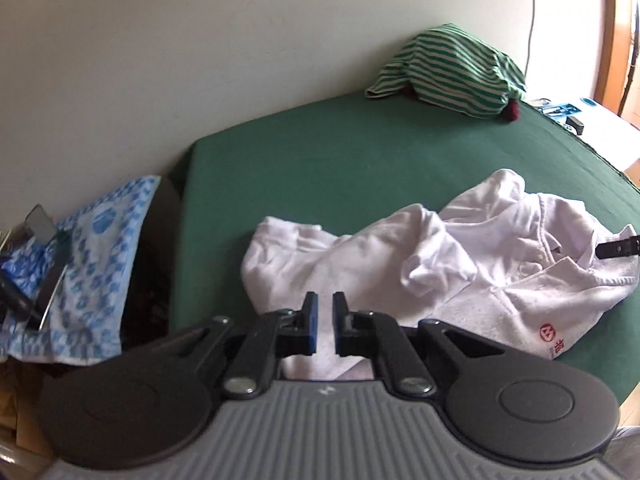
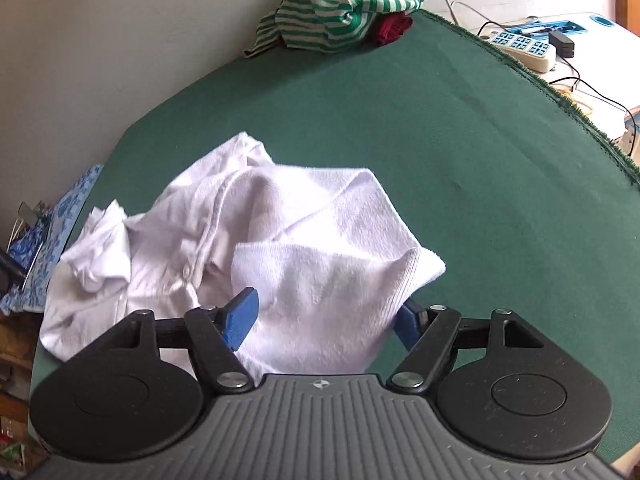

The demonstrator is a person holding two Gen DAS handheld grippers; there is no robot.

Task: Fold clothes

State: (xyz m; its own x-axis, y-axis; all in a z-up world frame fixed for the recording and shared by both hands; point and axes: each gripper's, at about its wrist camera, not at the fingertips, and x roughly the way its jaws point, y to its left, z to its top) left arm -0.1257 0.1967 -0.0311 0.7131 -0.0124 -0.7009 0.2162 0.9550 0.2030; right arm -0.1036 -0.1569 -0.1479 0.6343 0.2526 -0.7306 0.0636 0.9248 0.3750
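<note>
White cotton polo shirt, with a red logo near its hem, lay crumpled and unfolded on the green cloth-covered table, near its front edge. At its left end the left gripper hung above a bunched part with its blue-padded jaws almost together and nothing visible between them, while at its right end the right gripper held its jaws wide apart on either side of a raised fold. To fold well, I judged the shirt needed spreading flat, each gripper taking a single layer at an edge.
</note>
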